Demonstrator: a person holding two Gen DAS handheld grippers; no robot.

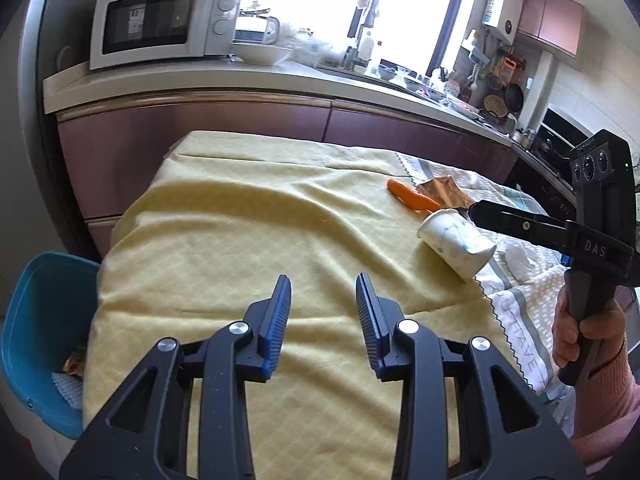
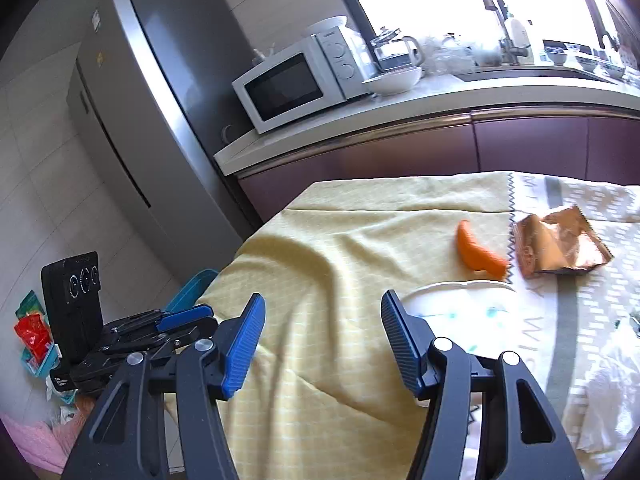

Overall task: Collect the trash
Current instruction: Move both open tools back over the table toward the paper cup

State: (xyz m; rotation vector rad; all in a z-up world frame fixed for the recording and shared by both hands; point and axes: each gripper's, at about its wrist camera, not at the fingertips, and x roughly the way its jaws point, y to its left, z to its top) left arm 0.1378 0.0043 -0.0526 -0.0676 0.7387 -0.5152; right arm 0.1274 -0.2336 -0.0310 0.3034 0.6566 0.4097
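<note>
A white paper cup (image 1: 456,242) (image 2: 460,308) lies on its side on the yellow cloth (image 1: 240,240). Beyond it lie an orange peel (image 1: 412,198) (image 2: 478,254) and a shiny brown wrapper (image 1: 444,192) (image 2: 556,244). A crumpled white tissue (image 1: 520,260) (image 2: 608,400) rests on the patterned towel. My left gripper (image 1: 322,280) hovers open over bare cloth, left of the cup. My right gripper (image 2: 322,300) is open too, with the cup just outside its right finger. A blue bin (image 1: 36,320) (image 2: 188,292) beside the table's left edge holds some trash.
A kitchen counter (image 1: 280,80) with a microwave (image 1: 160,24) and a white bowl (image 1: 262,54) runs behind the table. A grey fridge (image 2: 160,100) stands to the left. Red and green packets (image 2: 34,334) lie on the floor. A hand (image 1: 580,332) holds the right gripper's handle.
</note>
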